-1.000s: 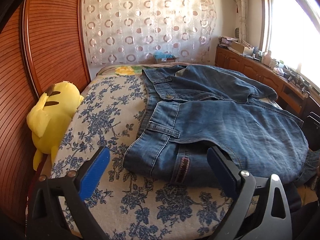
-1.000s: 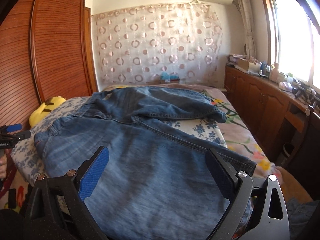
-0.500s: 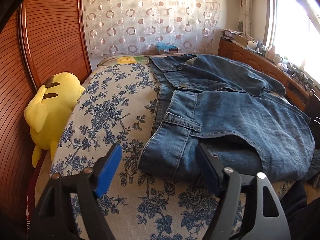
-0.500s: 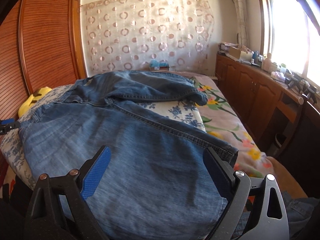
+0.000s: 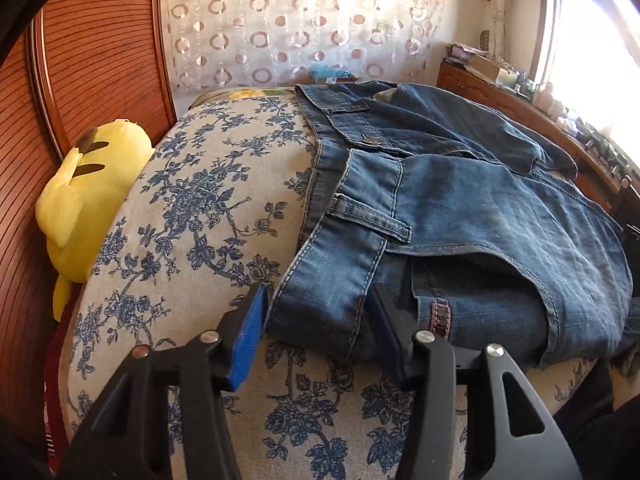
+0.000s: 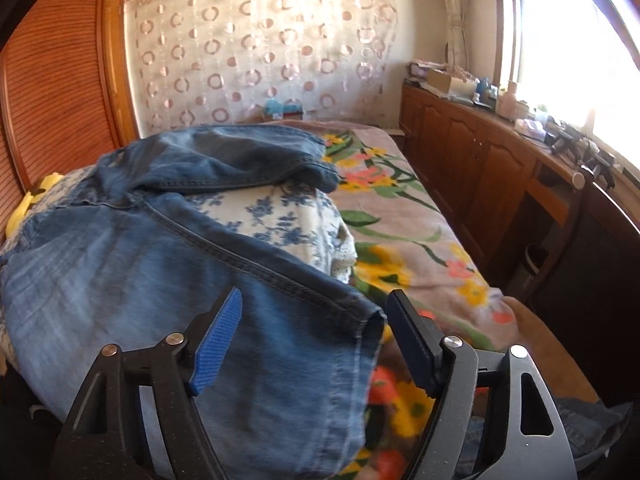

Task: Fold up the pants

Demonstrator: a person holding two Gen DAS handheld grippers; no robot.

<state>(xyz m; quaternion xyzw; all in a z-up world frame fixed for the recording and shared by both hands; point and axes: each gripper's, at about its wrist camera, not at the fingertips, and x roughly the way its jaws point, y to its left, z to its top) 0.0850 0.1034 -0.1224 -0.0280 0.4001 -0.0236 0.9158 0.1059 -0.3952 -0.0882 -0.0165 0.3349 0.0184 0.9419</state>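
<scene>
Blue jeans [image 5: 460, 208] lie spread across the bed, waist toward the left wrist view and legs toward the right wrist view [image 6: 120, 280]. My left gripper [image 5: 318, 300] straddles the near corner of the waistband [image 5: 332, 280]. Its jaws are closing, and the blue pads [image 5: 246, 336] are right at the denim's edges without visibly squeezing it. My right gripper [image 6: 316, 300] straddles the near leg's hem [image 6: 360, 340]. Its jaws are closing too, with a gap left beside the right pad [image 6: 412, 348].
A blue-flowered bed cover [image 5: 192, 184] lies under the jeans, beside a bright flowered blanket [image 6: 400, 232]. A yellow plush toy [image 5: 88, 192] leans against the wooden wardrobe [image 5: 100, 40]. A cluttered wooden sideboard [image 6: 480, 160] runs under the window on the right.
Both pairs of jaws have narrowed. The left gripper has come forward and down onto the waistband corner. The right gripper has slid right along the leg to its hem.
</scene>
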